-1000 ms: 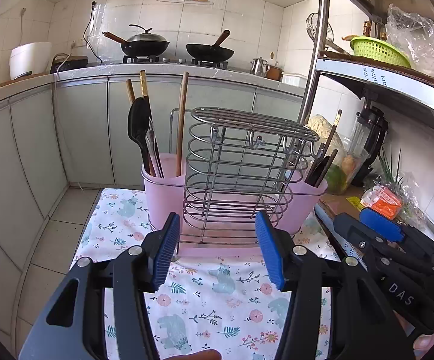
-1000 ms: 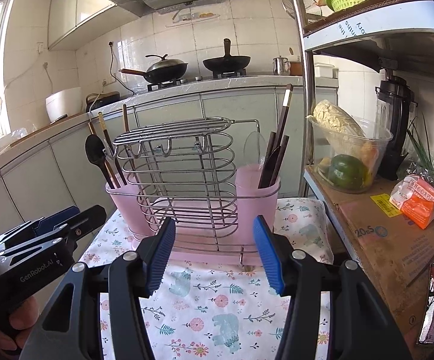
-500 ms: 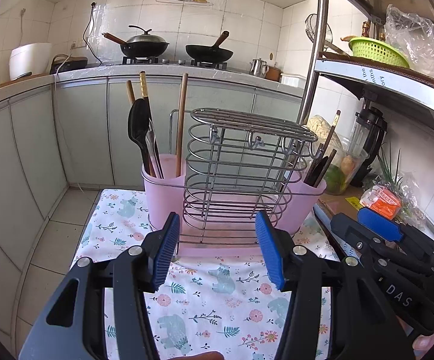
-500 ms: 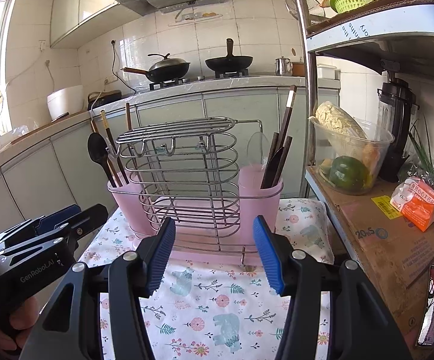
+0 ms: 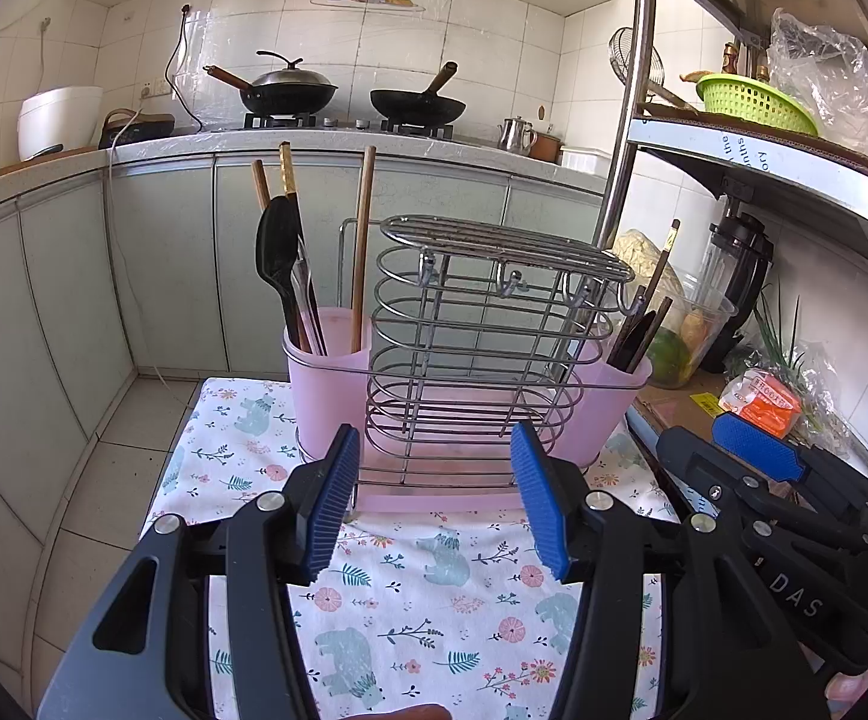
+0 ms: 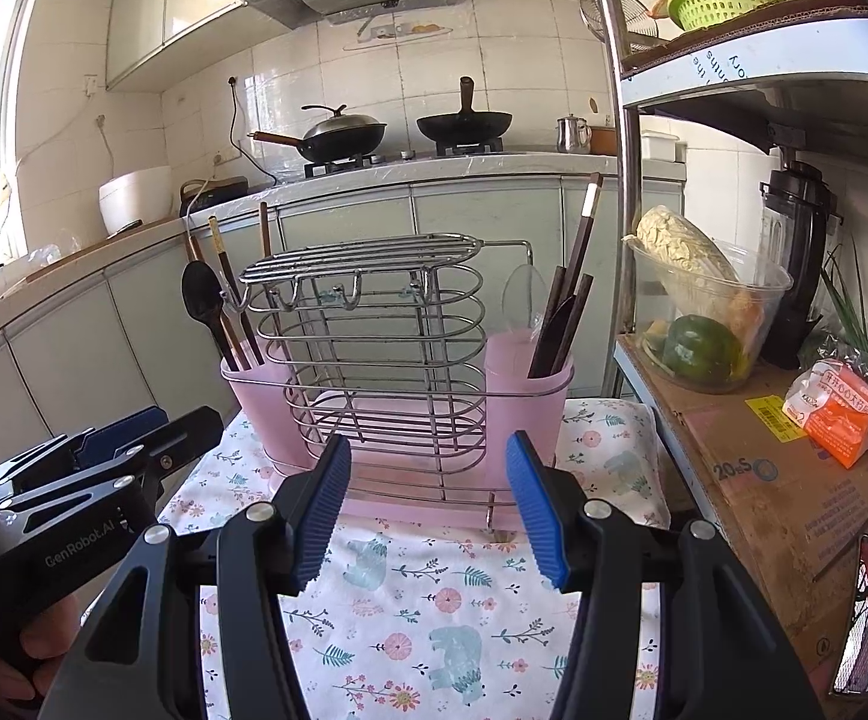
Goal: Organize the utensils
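A wire utensil rack (image 5: 482, 354) (image 6: 374, 354) with pink cups stands on a floral cloth (image 5: 434, 594) (image 6: 434, 600). Its left cup (image 5: 326, 372) (image 6: 254, 396) holds a black spoon (image 5: 275, 258) (image 6: 201, 300) and several chopsticks (image 5: 364, 240). The right cup (image 5: 605, 402) (image 6: 524, 384) holds dark chopsticks (image 5: 644, 318) (image 6: 572, 294). My left gripper (image 5: 437, 501) (image 6: 128, 450) is open, just in front of the rack's base, with nothing between its fingers. My right gripper (image 6: 431, 501) (image 5: 752, 450) is also open and empty, at the same short distance.
A cardboard box (image 6: 794, 480) with an orange packet (image 6: 836, 414), a vegetable bowl (image 6: 704, 318) and a blender (image 6: 800, 258) sits to the right under a metal shelf (image 6: 764, 66). Cabinets (image 5: 158, 264) and a counter with woks (image 5: 290, 90) stand behind. Tiled floor (image 5: 104, 480) lies left.
Both grippers have hardly moved; the right wrist view has drifted slightly toward the rack. Jaws stay open, and the utensils stand as before.
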A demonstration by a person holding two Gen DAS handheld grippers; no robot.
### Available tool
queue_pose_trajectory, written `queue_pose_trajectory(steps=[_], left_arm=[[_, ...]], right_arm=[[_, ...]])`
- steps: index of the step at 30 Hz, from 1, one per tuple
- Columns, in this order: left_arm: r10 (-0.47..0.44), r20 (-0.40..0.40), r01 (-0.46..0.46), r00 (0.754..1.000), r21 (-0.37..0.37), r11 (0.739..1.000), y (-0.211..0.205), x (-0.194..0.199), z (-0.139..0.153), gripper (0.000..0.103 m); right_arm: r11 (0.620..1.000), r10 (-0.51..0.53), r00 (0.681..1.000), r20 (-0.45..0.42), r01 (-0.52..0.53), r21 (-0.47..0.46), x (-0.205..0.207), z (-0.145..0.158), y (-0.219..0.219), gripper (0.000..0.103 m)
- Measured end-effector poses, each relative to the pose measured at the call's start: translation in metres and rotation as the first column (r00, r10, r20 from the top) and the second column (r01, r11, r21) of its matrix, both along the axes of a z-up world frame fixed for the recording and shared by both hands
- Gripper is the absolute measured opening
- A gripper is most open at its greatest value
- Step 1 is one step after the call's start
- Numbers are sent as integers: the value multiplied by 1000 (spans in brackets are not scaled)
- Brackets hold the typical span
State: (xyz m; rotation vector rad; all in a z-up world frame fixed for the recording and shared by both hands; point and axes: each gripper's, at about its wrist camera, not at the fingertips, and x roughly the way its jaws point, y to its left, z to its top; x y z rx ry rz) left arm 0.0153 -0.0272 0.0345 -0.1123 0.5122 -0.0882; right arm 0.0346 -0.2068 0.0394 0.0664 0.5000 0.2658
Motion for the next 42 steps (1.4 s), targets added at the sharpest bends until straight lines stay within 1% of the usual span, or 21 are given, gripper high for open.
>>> queue_pose_trajectory(steps=[30,42], left_arm=[[-2,-4,2,1000,-2,1000,0,0,-1,53],[-3,-9,3,1000,-5,1000,2,0,-5,53]], right_arm=[[1000,3,1000,-7,-3,-6,1,-2,1,53],[1000,6,1000,-10,-6,-9,3,-4,2,53]])
